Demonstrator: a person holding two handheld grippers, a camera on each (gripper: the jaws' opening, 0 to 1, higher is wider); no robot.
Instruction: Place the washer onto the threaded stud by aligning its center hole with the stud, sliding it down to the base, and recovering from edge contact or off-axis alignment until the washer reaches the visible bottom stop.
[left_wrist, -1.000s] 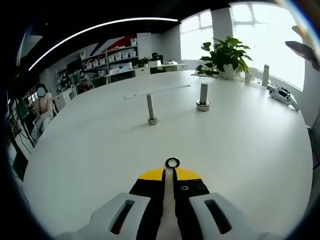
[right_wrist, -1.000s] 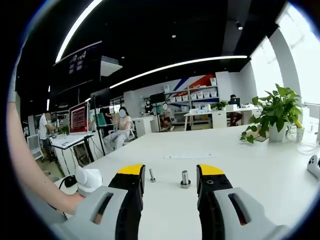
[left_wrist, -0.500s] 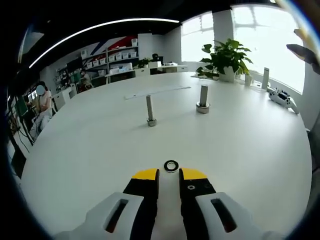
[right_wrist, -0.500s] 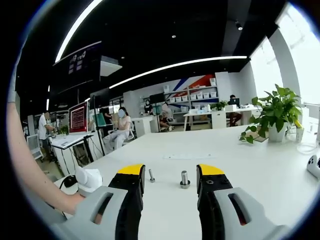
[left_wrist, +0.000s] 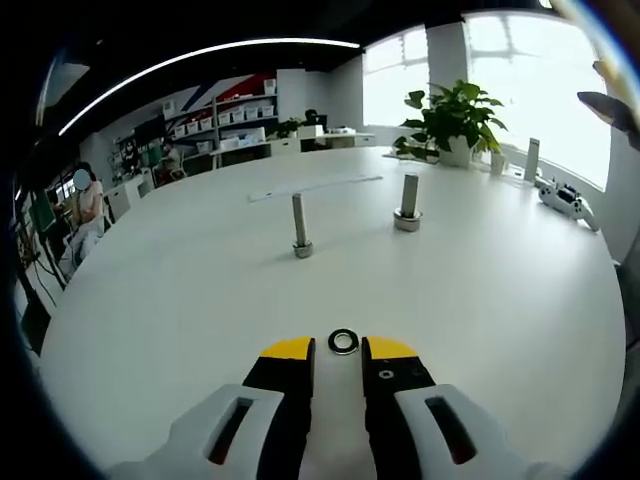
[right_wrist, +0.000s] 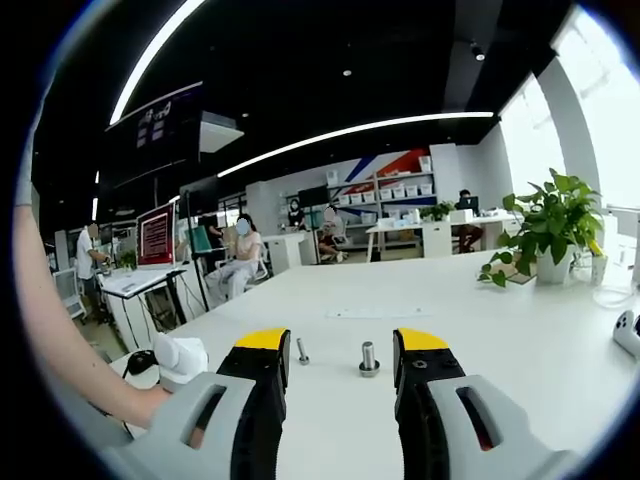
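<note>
My left gripper (left_wrist: 338, 347) jaws have parted around the washer (left_wrist: 343, 341) lying on the worktop (left_wrist: 180, 290); grasp pending. Right gripper (right_wrist: 338, 340) remains released.

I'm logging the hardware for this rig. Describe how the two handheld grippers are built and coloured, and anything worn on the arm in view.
The left gripper and the right gripper look alike: two black jaws with yellow tips rising from pale grey moulded bodies with slotted openings. A small screw shows on one jaw of each. No cables or markings are visible. The person's arm at the edge of the right gripper view is bare.
</note>
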